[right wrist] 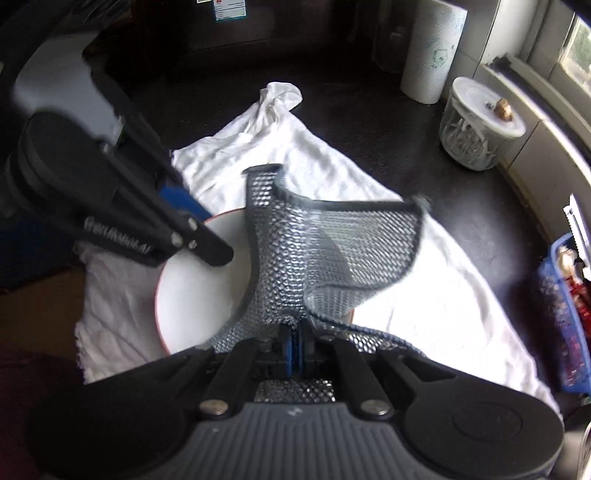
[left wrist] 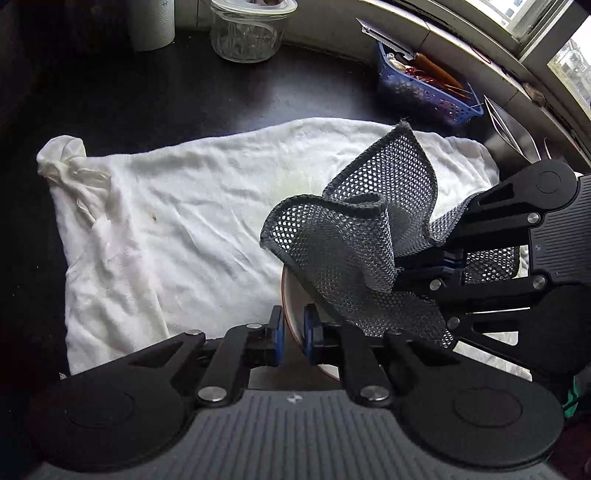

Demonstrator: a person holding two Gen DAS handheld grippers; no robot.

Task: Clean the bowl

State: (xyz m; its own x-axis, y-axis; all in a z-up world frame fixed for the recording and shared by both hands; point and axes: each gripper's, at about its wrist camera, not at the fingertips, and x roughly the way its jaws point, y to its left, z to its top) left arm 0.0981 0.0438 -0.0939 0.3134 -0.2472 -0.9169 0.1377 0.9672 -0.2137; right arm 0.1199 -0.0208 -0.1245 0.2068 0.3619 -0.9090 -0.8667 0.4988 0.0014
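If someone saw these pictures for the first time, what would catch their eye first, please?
First the grey mesh cloth, pinched in the right gripper and billowing over the white bowl. The left gripper clamps the bowl's rim. Under both lies a rumpled white towel on the dark counter.

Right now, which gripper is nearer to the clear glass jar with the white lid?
Neither clearly: both are far from the glass jar. The left gripper grips the bowl's rim; the right gripper pinches the mesh cloth.

Glass jar, paper roll and blue basket on dark counter.
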